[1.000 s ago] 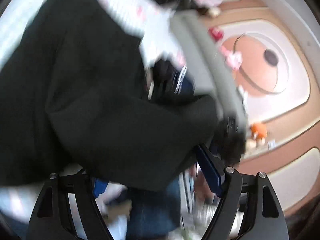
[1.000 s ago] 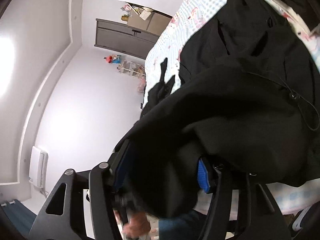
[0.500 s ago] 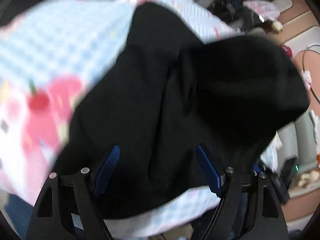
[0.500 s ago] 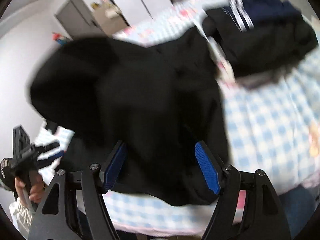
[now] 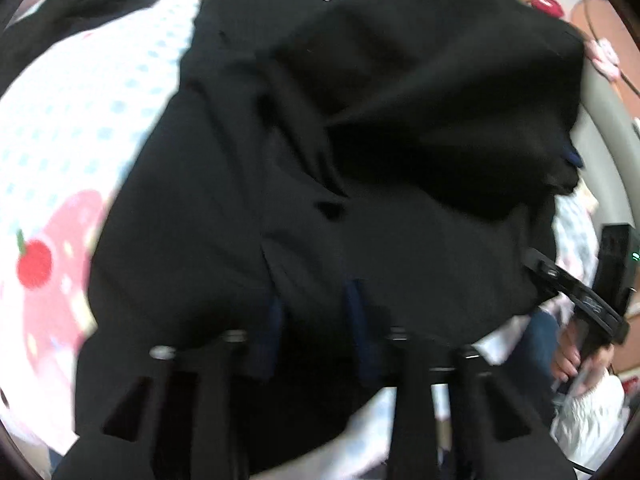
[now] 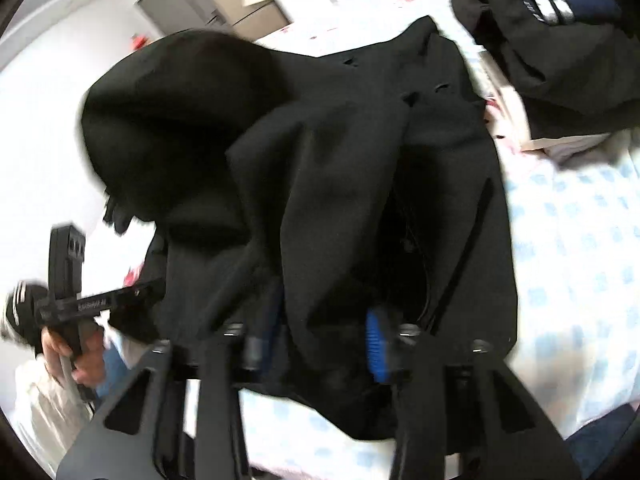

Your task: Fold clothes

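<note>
A black garment (image 5: pixel 340 152) lies bunched on the blue-checked bedsheet (image 5: pixel 80 80) and fills the middle of both views; it also shows in the right wrist view (image 6: pixel 320 152). My left gripper (image 5: pixel 316 332) is closed on a fold at the garment's near edge, blue pads pressed into the cloth. My right gripper (image 6: pixel 324 332) is closed on another fold of the same near edge. Each gripper shows in the other's view, the right at the side (image 5: pixel 588 304) and the left at the side (image 6: pixel 76 300).
A pile of dark clothes with white stripes (image 6: pixel 552 20) lies at the far right of the bed. Another black piece (image 5: pixel 80 0) lies at the far left. A grey cabinet (image 6: pixel 212 4) stands against the back wall. The floor (image 5: pixel 600 0) lies beyond the bed's edge.
The garment came down from held in the air onto the bed. Both grippers' jaws narrowed from wide open half a second ago to pinching its near edge.
</note>
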The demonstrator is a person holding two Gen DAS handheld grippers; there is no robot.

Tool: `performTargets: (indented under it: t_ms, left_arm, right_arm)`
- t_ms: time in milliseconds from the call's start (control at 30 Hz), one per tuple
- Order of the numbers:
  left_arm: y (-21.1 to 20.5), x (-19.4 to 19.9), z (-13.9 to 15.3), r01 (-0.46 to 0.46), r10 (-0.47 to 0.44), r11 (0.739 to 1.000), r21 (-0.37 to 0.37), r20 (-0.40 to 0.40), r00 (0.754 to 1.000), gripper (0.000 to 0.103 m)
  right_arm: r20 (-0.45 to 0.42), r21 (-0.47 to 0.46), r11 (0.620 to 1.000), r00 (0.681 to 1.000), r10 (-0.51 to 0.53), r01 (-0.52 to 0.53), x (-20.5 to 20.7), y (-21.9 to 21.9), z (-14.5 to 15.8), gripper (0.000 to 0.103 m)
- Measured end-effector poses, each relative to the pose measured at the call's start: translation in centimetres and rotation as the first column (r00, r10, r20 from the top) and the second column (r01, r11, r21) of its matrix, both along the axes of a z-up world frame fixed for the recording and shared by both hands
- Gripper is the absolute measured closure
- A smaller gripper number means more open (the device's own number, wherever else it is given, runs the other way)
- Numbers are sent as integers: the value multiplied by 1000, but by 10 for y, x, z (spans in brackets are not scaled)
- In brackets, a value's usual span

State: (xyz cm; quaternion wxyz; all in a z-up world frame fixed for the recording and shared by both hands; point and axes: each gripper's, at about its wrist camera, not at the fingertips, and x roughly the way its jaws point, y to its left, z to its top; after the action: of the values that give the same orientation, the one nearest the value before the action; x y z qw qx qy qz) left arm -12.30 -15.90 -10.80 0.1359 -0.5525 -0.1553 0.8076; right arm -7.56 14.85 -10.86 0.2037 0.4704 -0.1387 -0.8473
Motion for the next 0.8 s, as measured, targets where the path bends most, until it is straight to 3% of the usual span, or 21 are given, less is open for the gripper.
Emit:
performTargets:
  t_ms: [67,167,300,400,467,567,667,733,800]
  left_arm:
    - [-6,9,5,-6,6,1000,27,-3,1000,93]
    - [-17,23,14,-12,12,996,93,-1,1000,96]
    - [-15,41,24,-2,2,998,62,14,1000,96]
    - [-15,49,23,8,-11,998,57,49,999,93]
    - [-13,51,32,30,-31,999,19,42,999,92]
    - [-7,45,71,44,-48,997,-62,-62,997,87]
    - [-8,40,115,73,-85,995,-62,-225,971,73]
    - [6,40,136,140,-135,990,-5,-316,939,58]
    - [14,32,145,215,-189,976,28,-380,906,57]
  right_arm:
    - [19,-21,1000,1000,16,-15,10,5,-3,85]
    - [40,3,999,998,43,-43,22,13,-4,90]
    - [72,18,997,995,73,-74,32,24,-2,89]
    - [94,-47,997,993,65,-61,30,35,2,81]
    - [97,-35,999,995,39,-35,34,48,8,65]
    - [-1,79,997,1000,-2,2,40,57,35,63]
    - [-159,212,975,987,-26,60,40,54,75,61]
    - [-227,201,978,974,-11,58,32,46,95,57]
    - [-263,145,989,964,26,13,20,35,109,54]
